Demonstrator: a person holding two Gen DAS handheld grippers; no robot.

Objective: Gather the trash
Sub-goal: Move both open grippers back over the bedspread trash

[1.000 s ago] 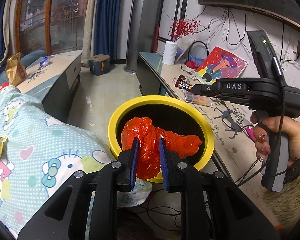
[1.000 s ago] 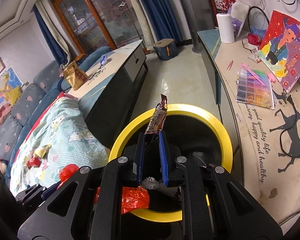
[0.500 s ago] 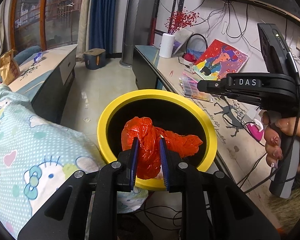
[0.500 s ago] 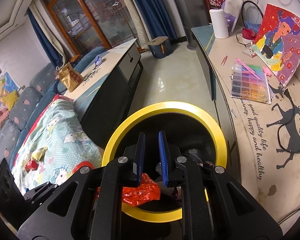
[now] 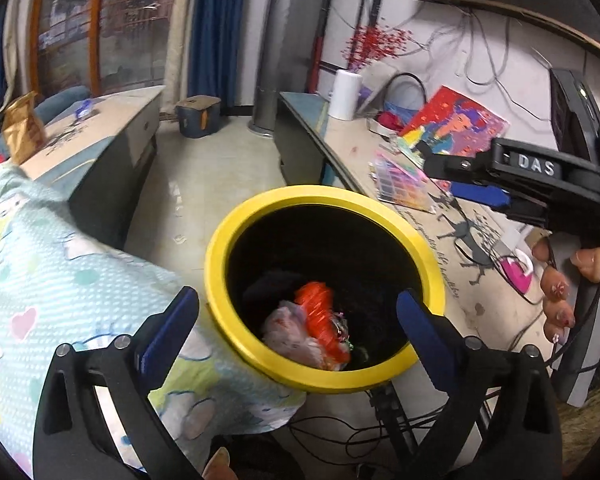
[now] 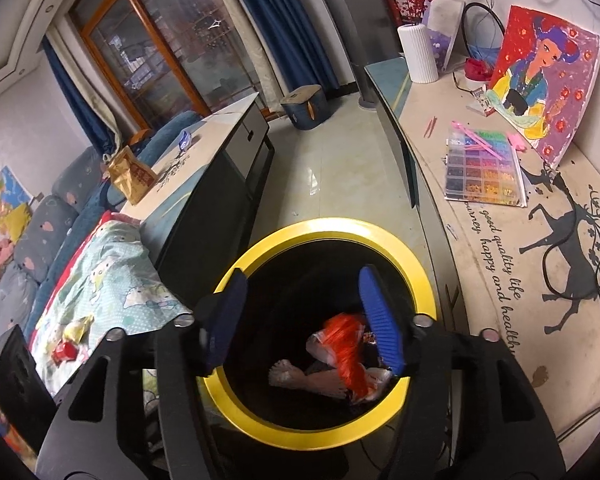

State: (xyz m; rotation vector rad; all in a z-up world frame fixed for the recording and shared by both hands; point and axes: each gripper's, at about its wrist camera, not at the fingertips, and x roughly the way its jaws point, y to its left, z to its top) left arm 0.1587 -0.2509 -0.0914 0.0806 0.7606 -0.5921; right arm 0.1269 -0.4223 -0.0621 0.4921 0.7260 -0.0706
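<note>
A black trash bin with a yellow rim (image 5: pixel 220 264) (image 6: pixel 420 280) stands between the bed and the long desk. An orange plastic bag (image 5: pixel 320 320) (image 6: pixel 348 352) lies inside it on pale wrappers. My left gripper (image 5: pixel 296 316) is open and empty just above the bin's near rim. My right gripper (image 6: pixel 300 316) is open and empty over the bin; it also shows in the left wrist view (image 5: pixel 480 194), held at the right above the desk.
A Hello Kitty blanket (image 5: pixel 40 280) (image 6: pixel 112 264) with a red wrapper (image 6: pixel 64 350) and a yellow wrapper (image 6: pixel 78 326) lies left of the bin. The desk (image 6: pixel 500 248) holds a bead box (image 6: pixel 484 172), a painting (image 6: pixel 540 80) and a white vase (image 6: pixel 418 54). A brown bag (image 6: pixel 130 176) sits on the cabinet.
My left gripper opened and the orange bag dropped into the bin. My right gripper let go of the snack wrapper earlier and has now opened wide.
</note>
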